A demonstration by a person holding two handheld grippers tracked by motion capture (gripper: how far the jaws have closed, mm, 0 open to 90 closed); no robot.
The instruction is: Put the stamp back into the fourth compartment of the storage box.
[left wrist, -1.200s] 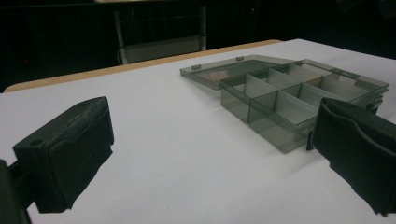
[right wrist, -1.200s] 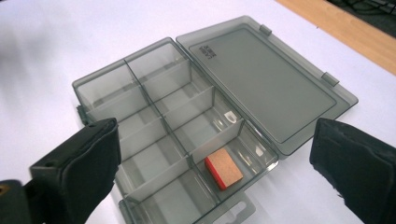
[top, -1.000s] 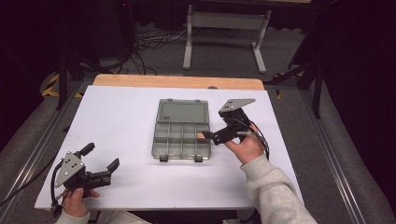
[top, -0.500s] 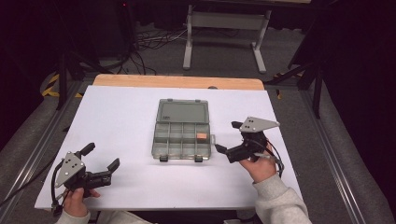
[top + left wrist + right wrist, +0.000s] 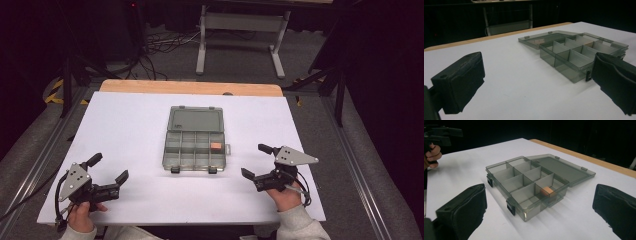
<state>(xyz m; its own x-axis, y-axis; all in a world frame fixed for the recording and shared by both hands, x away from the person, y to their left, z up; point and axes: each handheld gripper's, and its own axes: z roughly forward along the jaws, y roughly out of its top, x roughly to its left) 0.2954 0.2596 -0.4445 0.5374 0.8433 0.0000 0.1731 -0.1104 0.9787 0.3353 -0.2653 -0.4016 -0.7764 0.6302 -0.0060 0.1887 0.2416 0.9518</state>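
A smoky-grey compartment box [image 5: 194, 146] lies mid-table with its lid [image 5: 196, 119] folded flat on the far side. A small orange cube [image 5: 216, 146] sits in a right-hand compartment, also the orange cube [image 5: 546, 191] inside the box [image 5: 524, 181] in the right gripper view. My right gripper [image 5: 254, 160] stands open to the right of the box, apart from it, its jaws wide around nothing [image 5: 539, 213]. My left gripper [image 5: 108, 167] rests open near the front left corner, far from the box [image 5: 584, 53], with nothing between its jaws [image 5: 536, 85].
A white sheet [image 5: 130, 125] covers the table, with a wooden strip [image 5: 190, 87] bare along the far edge. Beyond it stand a metal frame [image 5: 240, 22] and loose cables on a dark floor. The other hand with its gripper [image 5: 439, 135] shows far left.
My right gripper has drawn back from the box's right side toward the near right of the table, leaving the orange cube in its compartment. The left gripper has stayed put.
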